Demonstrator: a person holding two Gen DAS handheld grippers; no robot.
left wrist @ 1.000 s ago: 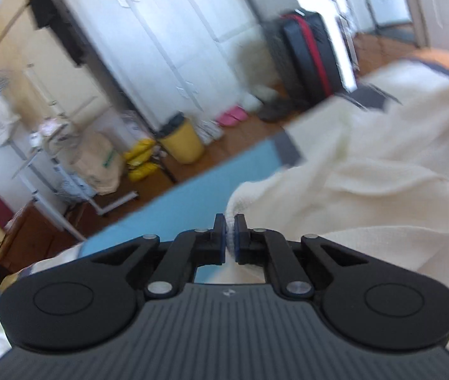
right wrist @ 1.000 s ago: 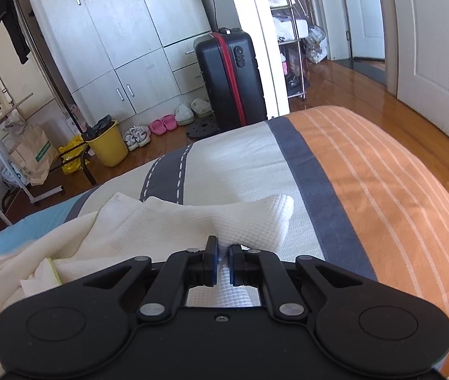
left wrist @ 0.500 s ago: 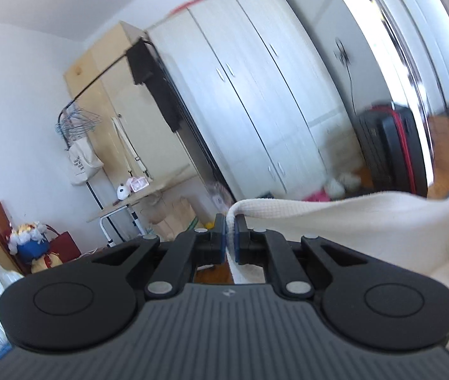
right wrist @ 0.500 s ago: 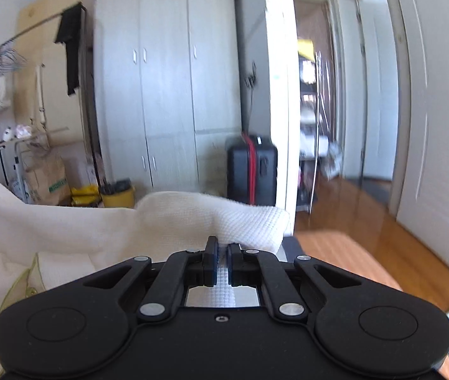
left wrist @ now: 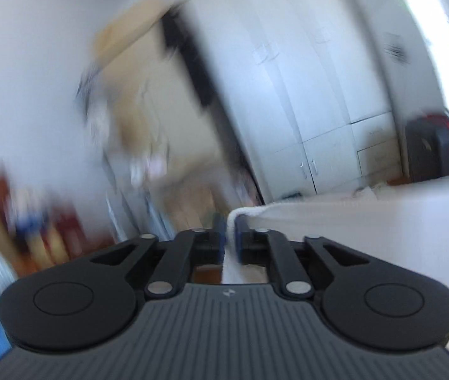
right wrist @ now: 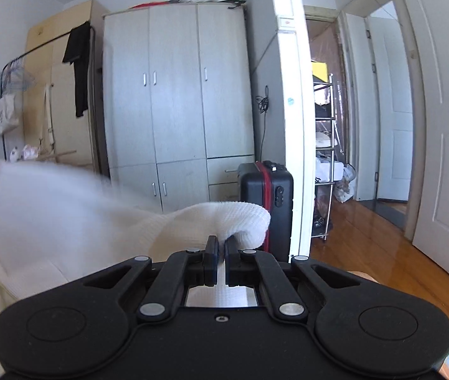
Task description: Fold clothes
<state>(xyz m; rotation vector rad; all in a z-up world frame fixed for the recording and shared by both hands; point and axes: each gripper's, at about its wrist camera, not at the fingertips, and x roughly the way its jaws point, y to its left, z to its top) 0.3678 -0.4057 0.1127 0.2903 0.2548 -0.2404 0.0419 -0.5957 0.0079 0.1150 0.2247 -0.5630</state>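
Note:
A white waffle-knit garment (right wrist: 75, 218) hangs stretched in the air between my two grippers. My left gripper (left wrist: 230, 224) is shut on one edge of the garment (left wrist: 366, 221), which runs off to the right in the blurred left wrist view. My right gripper (right wrist: 220, 247) is shut on another part of it, with a rounded fold (right wrist: 240, 218) bulging just above the fingertips and the cloth trailing to the left. The bed is out of sight in both views.
A grey wardrobe (right wrist: 177, 101) stands ahead, a black suitcase with a red stripe (right wrist: 267, 196) beside it. A clothes rack with a black garment (right wrist: 78, 63) is at the left. An open doorway and wooden floor (right wrist: 366, 237) lie to the right.
Both grippers have risen with the garment, lifting it off the bed; the views tilted up from the bedspread to the wardrobe and walls. The left view is motion-blurred.

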